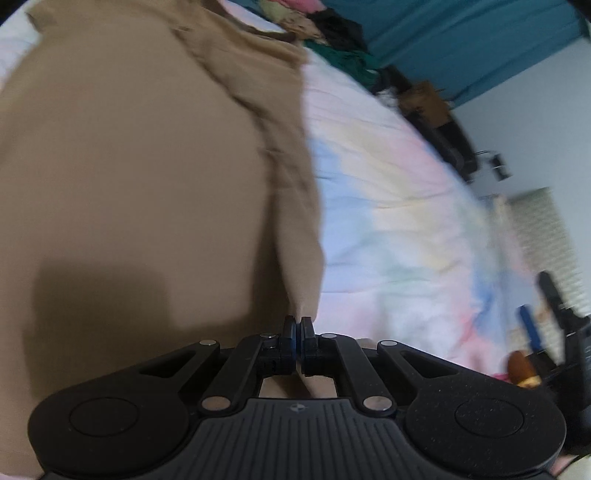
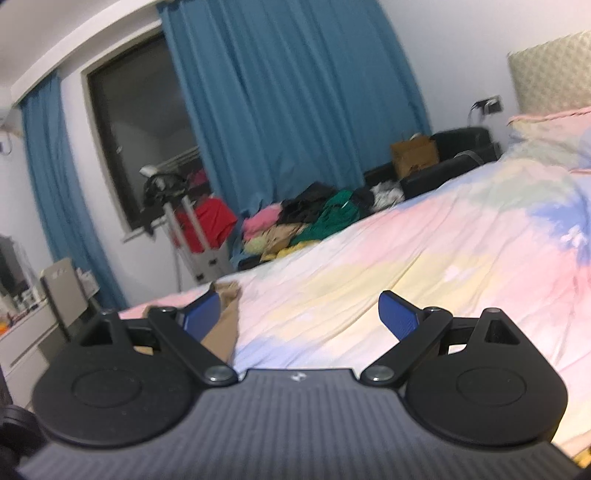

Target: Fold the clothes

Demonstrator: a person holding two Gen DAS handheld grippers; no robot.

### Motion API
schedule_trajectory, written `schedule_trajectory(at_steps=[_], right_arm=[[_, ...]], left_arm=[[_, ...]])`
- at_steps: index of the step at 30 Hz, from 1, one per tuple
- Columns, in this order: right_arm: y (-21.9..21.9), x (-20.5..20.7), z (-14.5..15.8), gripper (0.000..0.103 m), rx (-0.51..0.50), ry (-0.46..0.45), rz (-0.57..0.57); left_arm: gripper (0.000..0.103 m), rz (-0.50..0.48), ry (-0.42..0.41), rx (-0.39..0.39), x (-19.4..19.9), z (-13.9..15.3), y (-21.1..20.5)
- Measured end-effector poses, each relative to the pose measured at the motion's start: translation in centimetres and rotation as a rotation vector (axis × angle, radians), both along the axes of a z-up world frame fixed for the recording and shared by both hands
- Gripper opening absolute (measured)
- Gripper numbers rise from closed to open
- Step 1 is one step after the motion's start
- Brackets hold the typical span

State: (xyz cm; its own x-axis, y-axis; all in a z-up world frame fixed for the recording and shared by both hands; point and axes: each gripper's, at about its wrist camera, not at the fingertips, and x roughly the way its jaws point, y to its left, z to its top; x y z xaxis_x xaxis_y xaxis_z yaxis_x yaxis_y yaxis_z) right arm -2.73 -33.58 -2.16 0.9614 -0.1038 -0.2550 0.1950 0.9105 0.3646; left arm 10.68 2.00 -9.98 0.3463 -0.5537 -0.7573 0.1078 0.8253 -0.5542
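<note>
left wrist view: your left gripper (image 1: pixel 297 325) sits at the lower centre of the frame, its jaws pressed together on the near edge of the tan garment (image 1: pixel 147 177). the cloth rises from the fingertips and fills the left half of the picture, with a seamed edge running from the top centre down to the pinch point. the pastel bedsheet (image 1: pixel 399 221) fills the right half. a pile of clothes (image 1: pixel 332 33) lies at the top centre against a teal curtain (image 1: pixel 461 40). at the lower right edge, your other gripper shows, blurred.

right wrist view: your right gripper (image 2: pixel 299 314) spreads wide across the lower frame, blue pads (image 2: pixel 399 314) apart, nothing between them. a strip of the tan garment shows just behind the left finger, at lower left. the sheet runs to the upper right, the clothes pile sits at centre before the curtain, and a dark window (image 2: pixel 140 122) is at upper left.
</note>
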Motion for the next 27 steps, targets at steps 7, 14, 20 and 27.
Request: schedule_trajectory(at_steps=[7, 14, 20, 27], right_arm=[[3.0, 1.7, -1.2, 0.094, -0.011, 0.11, 0.13], [5.5, 2.1, -1.0, 0.094, -0.063, 0.144, 0.15], [6.2, 2.4, -1.1, 0.094, -0.089, 0.158, 0.158], [6.5, 2.5, -1.2, 0.094, -0.097, 0.168, 0.167]], left_arm=[[0.017, -0.011, 0.023, 0.006, -0.4, -1.9, 1.9], [0.043, -0.06, -0.14, 0.15, -3.6, 0.5, 0.6], [0.043, -0.211, -0.249, 0.168, -6.6, 1.5, -2.5], [0.042, -0.233, -0.158, 0.245, -6.7, -1.6, -4.2]])
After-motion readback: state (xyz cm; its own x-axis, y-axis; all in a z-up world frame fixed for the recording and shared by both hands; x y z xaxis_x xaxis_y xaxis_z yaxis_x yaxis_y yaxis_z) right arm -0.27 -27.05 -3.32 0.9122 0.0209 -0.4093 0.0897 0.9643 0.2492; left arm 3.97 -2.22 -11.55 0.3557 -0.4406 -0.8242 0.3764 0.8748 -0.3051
